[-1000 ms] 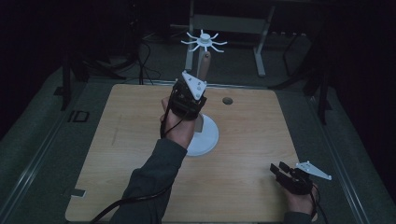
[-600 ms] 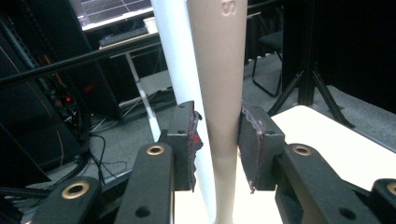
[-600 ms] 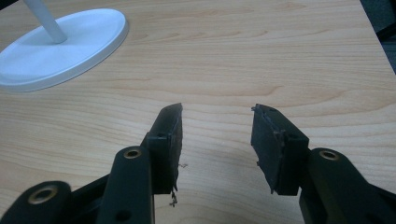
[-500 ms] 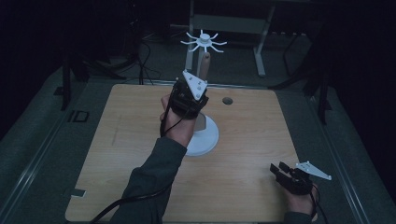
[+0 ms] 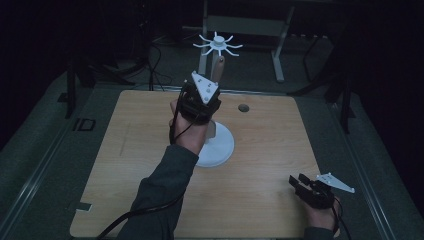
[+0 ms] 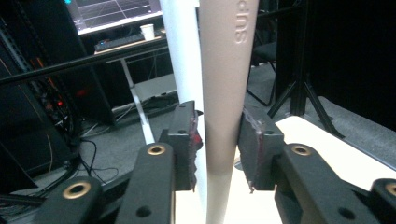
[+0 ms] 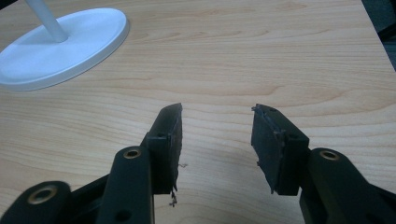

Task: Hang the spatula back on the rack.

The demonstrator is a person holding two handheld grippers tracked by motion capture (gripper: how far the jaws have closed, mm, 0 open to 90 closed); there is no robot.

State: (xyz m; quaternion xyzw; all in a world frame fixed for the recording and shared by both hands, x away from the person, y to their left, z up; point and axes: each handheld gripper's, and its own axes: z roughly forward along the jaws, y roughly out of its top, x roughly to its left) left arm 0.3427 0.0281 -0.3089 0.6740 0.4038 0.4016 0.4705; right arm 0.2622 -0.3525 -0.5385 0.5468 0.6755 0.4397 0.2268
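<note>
A white stand with a round base [image 5: 220,147], a thin pole [image 6: 182,56] and a crown of hooks [image 5: 218,45] rises at the middle of the wooden table [image 5: 270,145]. A beige handle [image 6: 226,84] hangs upright beside the pole; its top also shows in the high view [image 5: 219,67]. My left gripper [image 6: 219,135] is raised around this handle; its jaws have just been opening, the handle stands between the pads, and a thin gap shows at the left pad. My right gripper [image 7: 217,135] rests open and empty near the table's front right corner [image 5: 300,182].
The stand's base [image 7: 60,46] lies up and to the left of my right gripper. A small dark round hole [image 5: 243,107] sits in the tabletop behind the stand. Cables, a desk frame and a black tripod [image 6: 303,93] stand beyond the far edge.
</note>
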